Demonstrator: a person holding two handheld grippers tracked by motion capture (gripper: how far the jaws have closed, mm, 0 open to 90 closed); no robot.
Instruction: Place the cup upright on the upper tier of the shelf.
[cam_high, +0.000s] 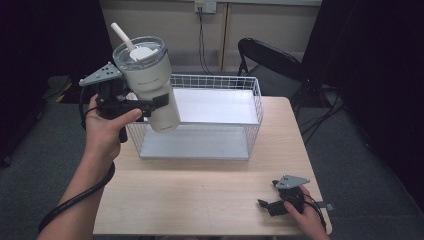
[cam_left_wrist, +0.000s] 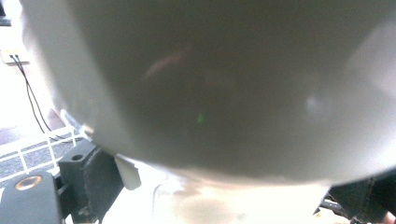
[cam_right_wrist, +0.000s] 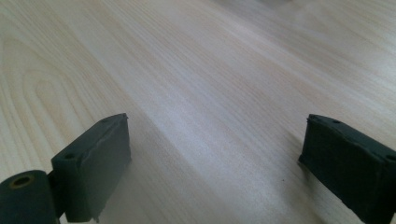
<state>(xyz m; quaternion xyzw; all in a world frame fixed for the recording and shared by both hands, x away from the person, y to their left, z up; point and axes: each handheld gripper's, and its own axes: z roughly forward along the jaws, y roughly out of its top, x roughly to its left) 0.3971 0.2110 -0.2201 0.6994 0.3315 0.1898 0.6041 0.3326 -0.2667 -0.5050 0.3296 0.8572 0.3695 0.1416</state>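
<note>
The white tumbler (cam_high: 149, 85), judged rigid, smooth and top-heavy, is clamped at mid-body by the left tool (cam_high: 155, 102) and held tilted above the wire basket's (cam_high: 257, 102) near-left corner, while the right tool (cam_high: 266, 205) is rested, jaws apart, on the tabletop (cam_high: 200, 195).

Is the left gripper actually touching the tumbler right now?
Touching. In the high view the left gripper has its black jaws clamped around the white tumbler, which hangs tilted above the wire basket, off the table.
</note>
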